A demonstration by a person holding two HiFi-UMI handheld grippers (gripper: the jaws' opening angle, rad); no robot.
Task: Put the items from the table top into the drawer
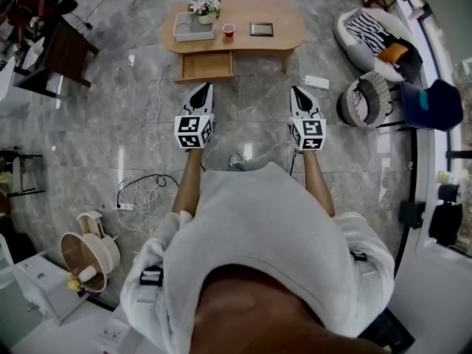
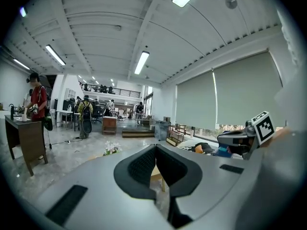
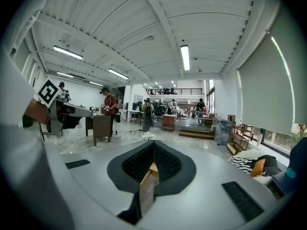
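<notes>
The left gripper and the right gripper both have jaws pressed together, holding nothing, well short of the table; the white tray, red cup and dark frame sit on top; the drawer below stands pulled out.

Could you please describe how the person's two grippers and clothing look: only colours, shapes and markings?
Both the left gripper and the right gripper have a pale grey body that tapers to a point, with black ribbed pads inside the jaws. Each carries a white cube with black square markers. The person wears a light grey hooded top.
</notes>
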